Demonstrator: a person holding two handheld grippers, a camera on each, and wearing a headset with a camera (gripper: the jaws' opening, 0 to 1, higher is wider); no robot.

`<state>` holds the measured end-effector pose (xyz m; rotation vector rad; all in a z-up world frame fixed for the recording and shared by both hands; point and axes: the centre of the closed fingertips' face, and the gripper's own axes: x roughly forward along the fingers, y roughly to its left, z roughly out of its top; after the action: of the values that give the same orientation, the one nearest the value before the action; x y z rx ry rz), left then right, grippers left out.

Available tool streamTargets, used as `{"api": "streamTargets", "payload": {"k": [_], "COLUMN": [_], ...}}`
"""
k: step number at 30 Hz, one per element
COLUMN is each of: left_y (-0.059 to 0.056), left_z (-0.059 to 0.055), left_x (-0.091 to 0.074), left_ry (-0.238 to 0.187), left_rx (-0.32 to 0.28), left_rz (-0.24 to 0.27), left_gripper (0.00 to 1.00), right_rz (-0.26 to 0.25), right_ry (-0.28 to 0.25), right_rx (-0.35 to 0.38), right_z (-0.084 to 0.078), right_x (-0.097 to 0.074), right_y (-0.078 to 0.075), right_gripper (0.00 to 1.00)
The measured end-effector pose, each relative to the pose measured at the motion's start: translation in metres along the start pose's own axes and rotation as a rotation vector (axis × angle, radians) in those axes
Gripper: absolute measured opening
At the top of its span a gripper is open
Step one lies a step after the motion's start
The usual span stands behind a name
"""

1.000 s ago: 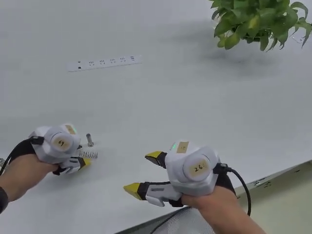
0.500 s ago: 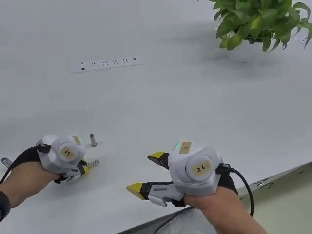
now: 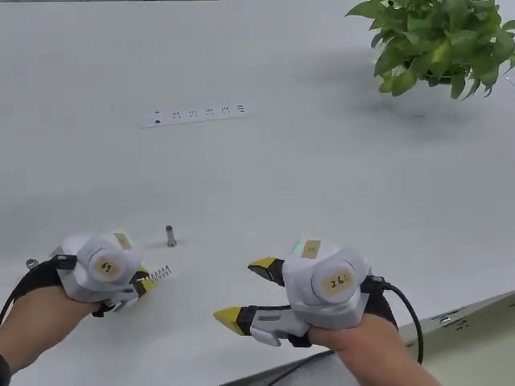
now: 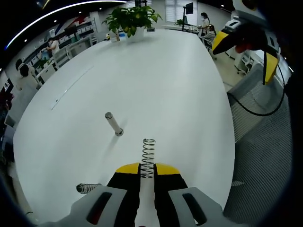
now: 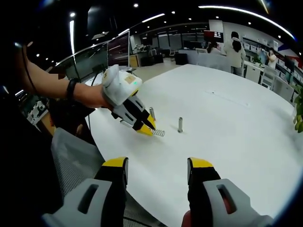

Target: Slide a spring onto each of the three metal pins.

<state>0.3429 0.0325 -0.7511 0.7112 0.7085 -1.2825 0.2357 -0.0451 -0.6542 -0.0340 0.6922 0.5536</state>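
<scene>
One bench point(image 3: 322, 177): broad, flat white top that carries everything listed below.
Plant point(image 3: 438, 40): green leafy potted plant at the far right corner of the bench.
Power strip point(image 3: 199, 113): long white power strip lying flat toward the far edge, left of centre, well apart from both tools.
Right gripper point(image 3: 245, 291): white-bodied hand-held tool with yellow-tipped black jaws, at the near edge, right of centre. The jaws are spread wide and grasp nothing, with bare bench between them.
Left gripper point(image 3: 143, 282): matching white tool with yellow-tipped jaws, at the near edge toward the left corner. The jaws are clenched on one end of the spring, and the tips point toward the right gripper.
Spring point(image 4: 148, 156): thin steel coil pinched at one end between the left jaws. Its free end sticks straight out past the yellow tips. Whether it touches the bench cannot be told.
Pin point(image 3: 170, 236): short grey metal cylinder standing upright on the bench. It is bare and near the left gripper on the far-edge side, apart from the spring.
Second pin point(image 4: 87, 188): small metal pin with coils round it, beside the left gripper toward the left edge.
</scene>
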Motion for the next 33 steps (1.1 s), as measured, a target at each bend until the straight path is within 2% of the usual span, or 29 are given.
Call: {"api": "streamTargets", "payload": {"k": [5,7,8,11,20,25,27,33], "left_y": [-0.005,-0.009,-0.01,-0.013,-0.02,-0.024,-0.028,-0.037], "left_z": [0.007,0.013,0.014,0.014,0.018,0.018,0.021,0.024], "left_x": [-0.02,-0.03,-0.033,-0.044,-0.074,-0.085,-0.093,-0.108], "left_ry": [-0.041,-0.083,-0.091,-0.099,-0.151,-0.171,-0.191,-0.211], "left_rx": [-0.004,-0.023,-0.021,-0.003,-0.028,-0.03,-0.029,-0.008], "left_rz": [0.017,0.014,0.014,0.028,0.068,0.077,0.075,0.081], "left_gripper": [0.03,0.03,0.03,0.03,0.03,0.03,0.03,0.03], "right_rz": [0.011,0.012,0.012,0.02,0.047,0.066,0.075,0.1], "right_ry": [0.004,0.01,0.01,0.007,0.017,-0.003,-0.008,-0.027], "right_rx": [-0.008,-0.011,-0.011,-0.004,-0.013,-0.005,-0.009,-0.025], "right_z": [0.0,-0.001,-0.001,-0.001,-0.003,0.005,0.009,0.019], "right_x": [0.0,0.0,0.0,0.001,0.007,0.011,0.014,0.02], "right_y": [0.002,0.002,0.003,0.005,0.014,0.019,0.023,0.032], "right_gripper": [0.49,0.49,0.49,0.48,0.48,0.47,0.46,0.42]}}
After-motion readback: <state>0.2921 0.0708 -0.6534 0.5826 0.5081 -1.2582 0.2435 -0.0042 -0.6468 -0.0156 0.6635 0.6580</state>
